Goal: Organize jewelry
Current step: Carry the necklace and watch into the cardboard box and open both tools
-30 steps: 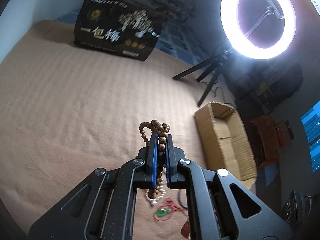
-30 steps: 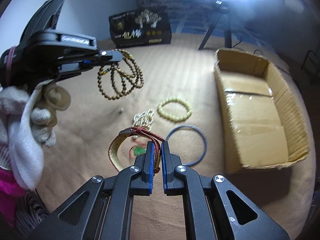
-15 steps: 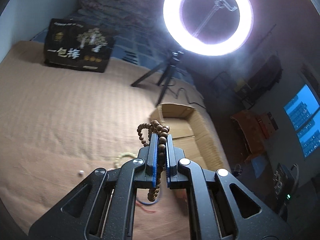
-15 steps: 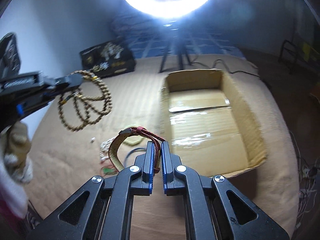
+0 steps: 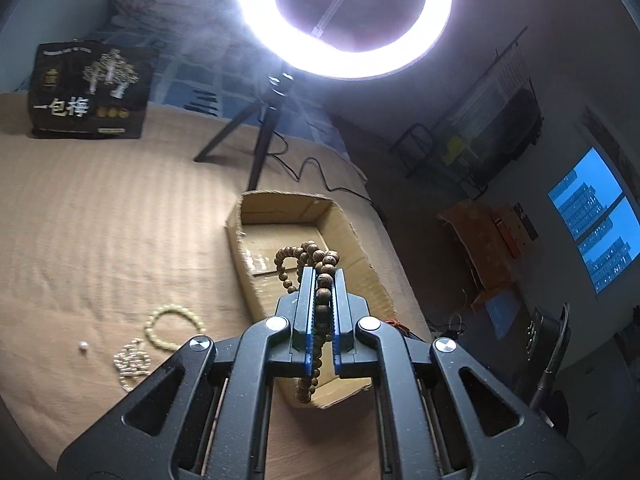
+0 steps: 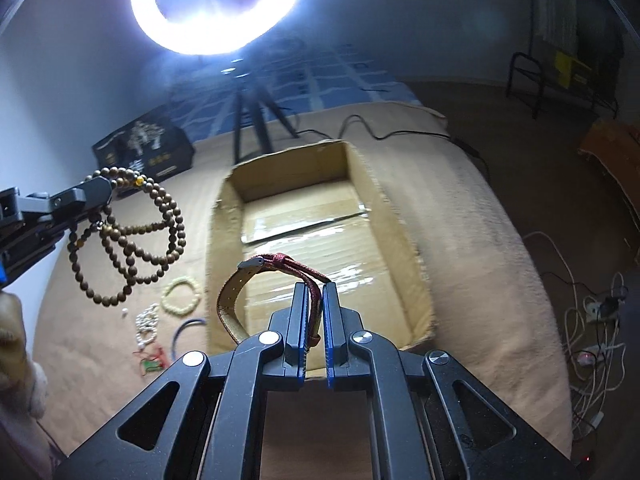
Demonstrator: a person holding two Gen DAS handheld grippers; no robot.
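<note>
My left gripper [image 5: 323, 276] is shut on a brown wooden bead necklace [image 5: 316, 258], held in the air over the near left part of an open cardboard box [image 5: 240, 216]. In the right wrist view the necklace [image 6: 132, 240] hangs in loops from the left gripper [image 6: 102, 190], left of the box [image 6: 404, 240]. My right gripper [image 6: 316, 292] is shut on a red leather watch strap [image 6: 276, 266], held above the box's near end. A yellow bead bracelet [image 5: 174, 322], a pearl strand [image 5: 130, 362] and a loose pearl [image 5: 83, 346] lie on the tan blanket.
A lit ring light [image 5: 344, 20] on a tripod stands behind the box. A black printed box [image 5: 90, 90] stands at the back left. A blue bangle [image 6: 188, 330] and a red-corded green pendant [image 6: 152, 364] lie left of the cardboard box. Cables run off the blanket's right side.
Both grippers have swung right from above the loose jewelry toward the cardboard box, each still carrying its piece. The box now sits directly ahead of both.
</note>
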